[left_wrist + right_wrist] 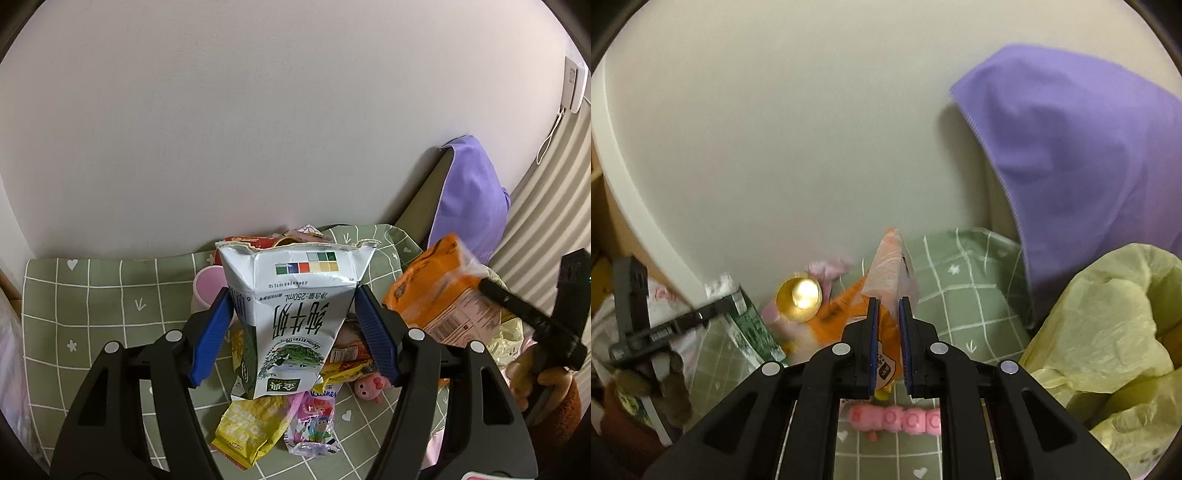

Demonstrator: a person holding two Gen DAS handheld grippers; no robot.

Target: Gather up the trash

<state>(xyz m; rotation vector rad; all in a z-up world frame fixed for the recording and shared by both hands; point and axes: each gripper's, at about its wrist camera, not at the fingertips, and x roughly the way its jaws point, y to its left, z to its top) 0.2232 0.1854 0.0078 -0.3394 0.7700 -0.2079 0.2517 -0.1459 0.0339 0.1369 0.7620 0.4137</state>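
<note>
— Two tools are out. What does the left tool (291,317) have?

— Its blue pads squeeze a torn milk carton (291,306), held up over the pile of wrappers (280,417) on the green checked cloth (92,291).

— And the right tool (889,343)?

— Its pads sit close together with the orange snack bag (882,288) between them. I cannot tell if they press on it.

— Where is the trash bag?

— A yellow bag (1108,325) gapes open just to the right of the right tool.

— Any room to move?

— A white wall (258,129) stands right behind the bench. A purple cloth (1071,147) hangs at the right edge. Open cloth shows on the left side.
</note>
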